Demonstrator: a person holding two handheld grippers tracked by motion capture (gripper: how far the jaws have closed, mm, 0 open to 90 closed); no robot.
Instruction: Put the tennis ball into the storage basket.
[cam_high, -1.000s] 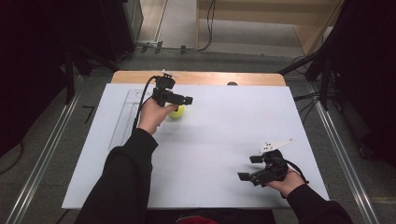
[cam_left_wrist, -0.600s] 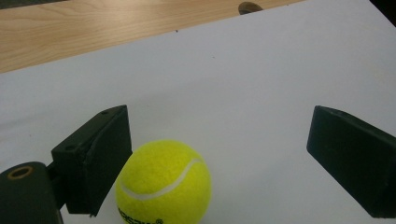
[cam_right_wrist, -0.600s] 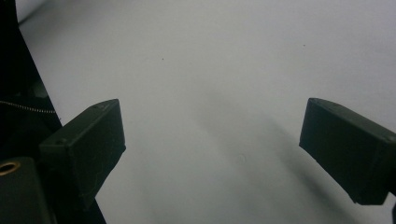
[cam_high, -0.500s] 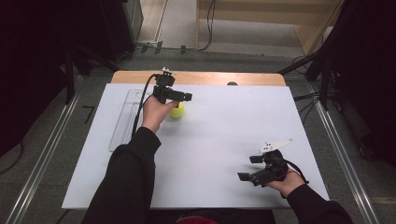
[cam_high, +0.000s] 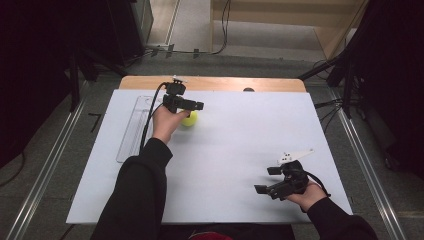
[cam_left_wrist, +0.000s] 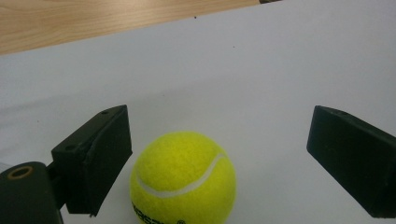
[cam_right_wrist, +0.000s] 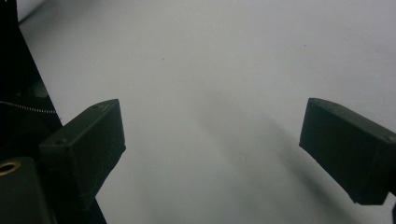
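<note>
The left gripper stands released around the ball at the mat's far left, one jaw nearer, so uneven closing could roll it away.

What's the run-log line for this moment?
left hand-held gripper: open, straddling tennis ball, not gripping | right hand-held gripper: open, nothing between jaws, over white board | ball: on board
</note>
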